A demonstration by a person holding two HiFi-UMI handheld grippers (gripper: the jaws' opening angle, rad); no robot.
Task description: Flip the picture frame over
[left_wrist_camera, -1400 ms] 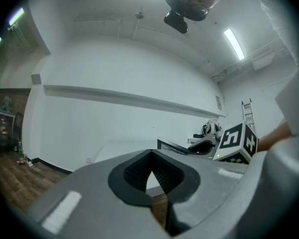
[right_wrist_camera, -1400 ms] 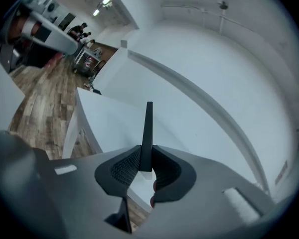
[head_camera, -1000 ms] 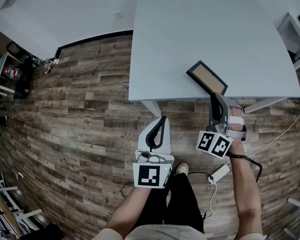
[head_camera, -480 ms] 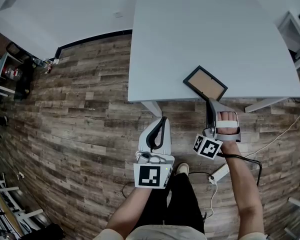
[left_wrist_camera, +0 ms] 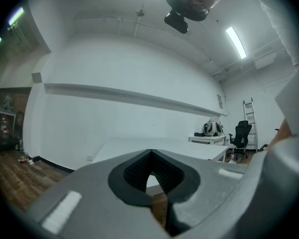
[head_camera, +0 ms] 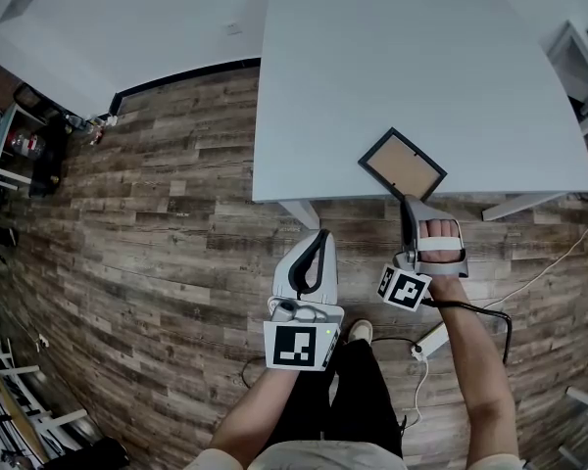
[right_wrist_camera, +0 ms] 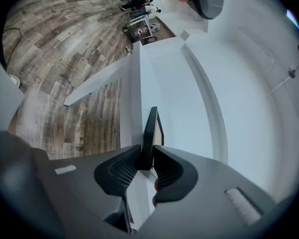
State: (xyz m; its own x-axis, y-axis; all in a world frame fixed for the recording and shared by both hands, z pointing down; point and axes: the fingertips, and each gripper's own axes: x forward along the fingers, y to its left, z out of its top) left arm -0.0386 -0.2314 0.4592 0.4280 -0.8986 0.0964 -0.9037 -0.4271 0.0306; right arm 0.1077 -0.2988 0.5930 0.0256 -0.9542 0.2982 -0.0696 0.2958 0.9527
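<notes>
The right hand-held gripper [head_camera: 406,202] is pinching the near rim of the picture frame [head_camera: 403,165]. Its jaws have just been easing apart, though both pads are pressing the rim, probably because the frame is being set down. The frame is lying flat and askew by the tabletop's [head_camera: 392,57] near edge, toward the right corner, a dark border around a tan panel. The left hand-held gripper [head_camera: 318,235] is idling off the tabletop, jaws together, empty, likely unneeded.

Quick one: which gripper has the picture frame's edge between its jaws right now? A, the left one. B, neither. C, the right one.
C: the right gripper view shows the picture frame edge-on between the jaws of the right gripper, which have just been opening slightly; the left gripper is shut on nothing.
</notes>
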